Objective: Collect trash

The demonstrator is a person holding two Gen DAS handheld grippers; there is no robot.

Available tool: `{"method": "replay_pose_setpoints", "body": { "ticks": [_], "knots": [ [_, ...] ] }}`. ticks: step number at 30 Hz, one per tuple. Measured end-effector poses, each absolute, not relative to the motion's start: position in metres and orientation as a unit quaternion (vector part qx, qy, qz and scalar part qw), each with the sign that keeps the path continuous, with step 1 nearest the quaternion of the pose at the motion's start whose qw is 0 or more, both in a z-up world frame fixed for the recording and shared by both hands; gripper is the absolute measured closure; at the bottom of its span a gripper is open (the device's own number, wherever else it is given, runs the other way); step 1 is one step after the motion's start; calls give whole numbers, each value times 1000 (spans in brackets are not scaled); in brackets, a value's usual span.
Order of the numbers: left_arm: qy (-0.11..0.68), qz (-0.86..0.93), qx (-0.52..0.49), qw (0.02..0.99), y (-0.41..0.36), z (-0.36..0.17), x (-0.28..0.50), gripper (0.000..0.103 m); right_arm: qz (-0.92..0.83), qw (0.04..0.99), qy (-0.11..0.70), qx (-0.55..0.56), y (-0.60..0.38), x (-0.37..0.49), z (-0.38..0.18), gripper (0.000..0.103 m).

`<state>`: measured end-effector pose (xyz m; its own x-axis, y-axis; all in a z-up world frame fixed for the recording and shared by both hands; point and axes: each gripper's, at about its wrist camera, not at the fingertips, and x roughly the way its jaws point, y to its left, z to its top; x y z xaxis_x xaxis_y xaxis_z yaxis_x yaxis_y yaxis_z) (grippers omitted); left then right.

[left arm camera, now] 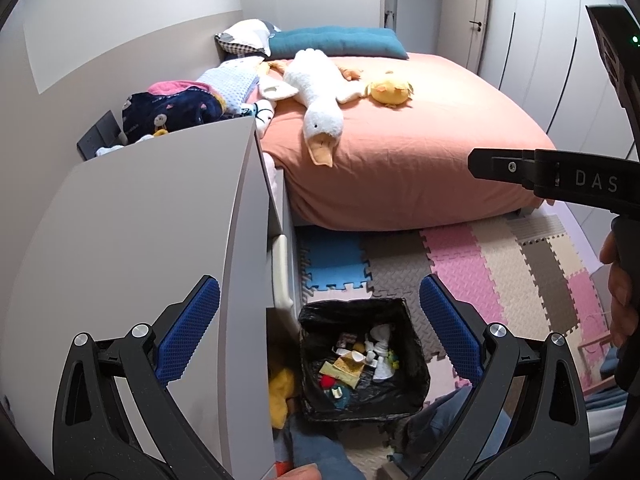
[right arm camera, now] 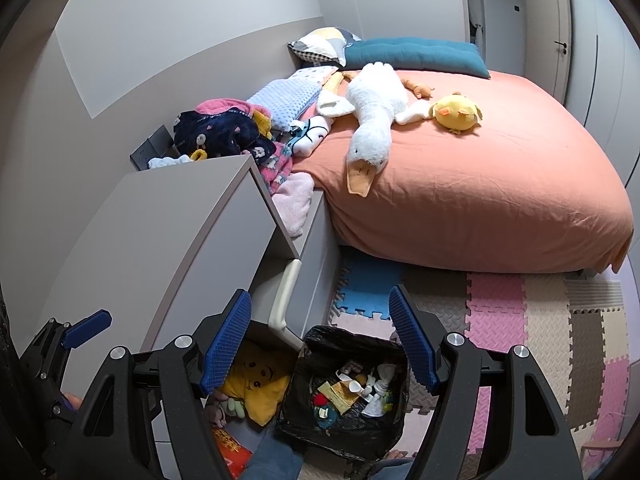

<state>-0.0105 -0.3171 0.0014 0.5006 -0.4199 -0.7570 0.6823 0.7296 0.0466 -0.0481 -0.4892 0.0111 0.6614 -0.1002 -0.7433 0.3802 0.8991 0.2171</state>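
— Where's the trash from here?

— Right below both tools, in the black-lined bin point(right arm camera: 344, 396) on the floor mats point(right arm camera: 520, 320): wrappers and white scraps, already piled inside. The right tool point(right arm camera: 320, 344) hangs just above its rim, blue pads spread wide with nothing between them.

— And the left?

— The left tool point(left arm camera: 320, 332) is also wide and empty (its pads frame the bin's mouth from above). The bin sits a touch toward the right tool's side, so I'd judge that hand nearer.

— Anything loose farther off?

— Beside the bin, the grey surface point(right arm camera: 168, 232) looks bare. Beyond, the bed point(right arm camera: 500, 184) carries only the plush goose point(right arm camera: 372, 120) and chick point(right arm camera: 458, 114); I see no litter there.
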Motion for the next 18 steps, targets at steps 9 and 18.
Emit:
{"method": "replay_pose_setpoints", "body": {
  "ticks": [9,18],
  "knots": [
    [372,-331,184,848,-319,1,-15,7,-135,894,389,180,-488,-48,11,31],
    [375,-326,194,846,-323,-2,-16,7,-134,893,389,181,-488,-48,11,31]
  ]
}}
